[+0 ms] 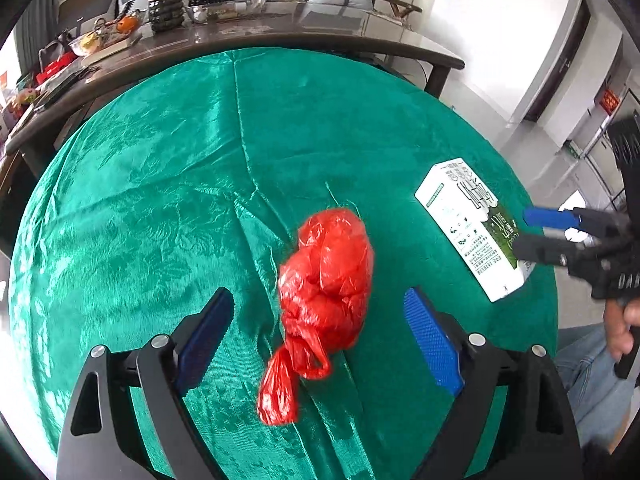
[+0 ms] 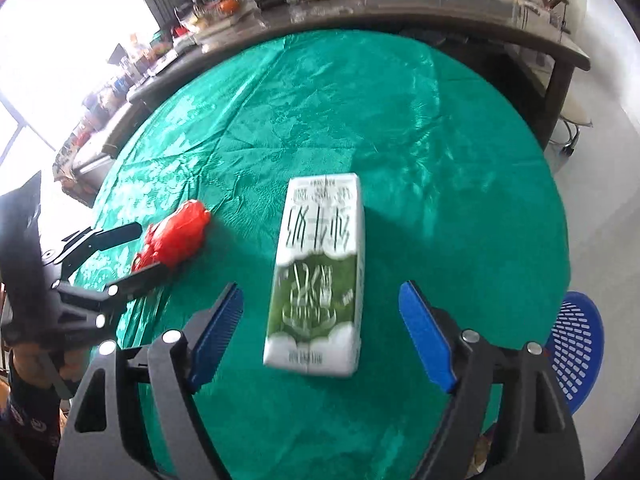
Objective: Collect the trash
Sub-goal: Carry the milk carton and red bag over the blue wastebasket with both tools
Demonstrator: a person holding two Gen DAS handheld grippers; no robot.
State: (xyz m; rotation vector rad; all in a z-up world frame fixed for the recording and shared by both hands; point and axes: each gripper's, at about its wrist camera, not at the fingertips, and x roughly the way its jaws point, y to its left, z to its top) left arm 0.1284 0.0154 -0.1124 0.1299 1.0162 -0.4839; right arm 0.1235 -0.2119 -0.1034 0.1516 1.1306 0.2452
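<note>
A knotted red plastic bag (image 1: pixel 326 284) lies on the round table with a green cloth (image 1: pixel 160 184). My left gripper (image 1: pixel 320 332) is open, one finger on each side of the bag, not touching it. A white and green milk carton (image 2: pixel 320 276) lies flat on the cloth. My right gripper (image 2: pixel 320 324) is open around the carton's near end. The carton also shows in the left wrist view (image 1: pixel 472 228), with the right gripper (image 1: pixel 524 232) at its end. The red bag (image 2: pixel 178 236) and the left gripper (image 2: pixel 138 252) show at the left of the right wrist view.
A long dark table (image 1: pixel 280 32) with bowls, fruit and a plant stands behind the round table. A blue perforated plastic basket (image 2: pixel 576 352) sits low at the right, beside the table edge. Grey floor and a doorway lie to the right.
</note>
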